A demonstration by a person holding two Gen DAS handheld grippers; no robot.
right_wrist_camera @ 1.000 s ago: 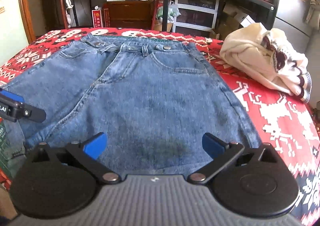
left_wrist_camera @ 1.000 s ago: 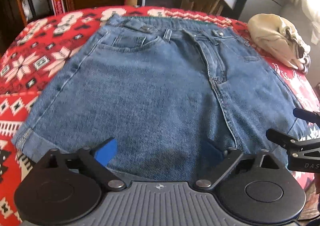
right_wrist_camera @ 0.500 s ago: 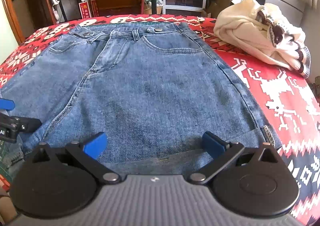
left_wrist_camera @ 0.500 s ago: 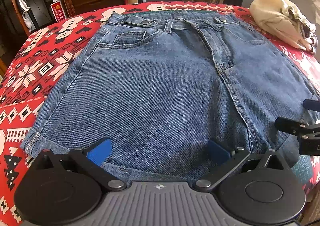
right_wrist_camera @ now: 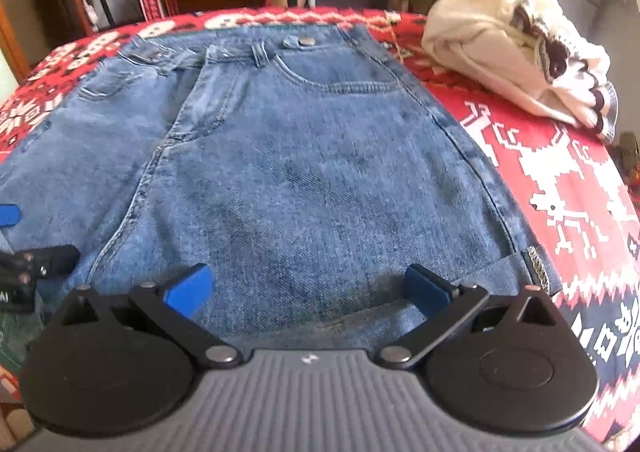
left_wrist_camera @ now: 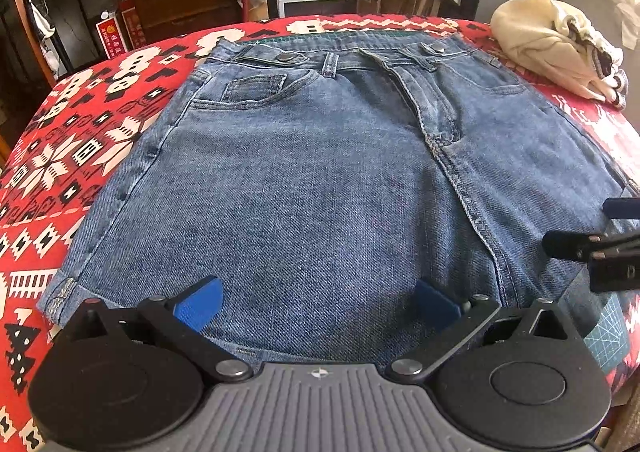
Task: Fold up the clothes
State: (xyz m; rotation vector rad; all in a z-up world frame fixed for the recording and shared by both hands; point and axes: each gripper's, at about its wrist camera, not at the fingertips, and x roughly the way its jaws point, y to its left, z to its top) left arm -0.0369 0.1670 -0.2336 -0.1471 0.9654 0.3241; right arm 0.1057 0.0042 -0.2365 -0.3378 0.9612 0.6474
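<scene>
Left claw [left_wrist_camera: 316,302]: held wide, nothing gripped, low at the near hem of the left leg.
Right claw [right_wrist_camera: 308,288]: held wide too, nothing gripped, at the near hem of the right leg.
Change: both claws are pulled back toward the hem since a second ago; more of the shorts is seen now.
Meaning: a grip on the hem seems close, maybe to fold it up to the waistband.
Denim shorts [left_wrist_camera: 320,172]: one pair, laid flat and open on the surface [left_wrist_camera: 60,140], waistband far away.
Cream bundle [right_wrist_camera: 516,52]: one, at the far right, apart from the shorts.
Claws counted: two.
</scene>
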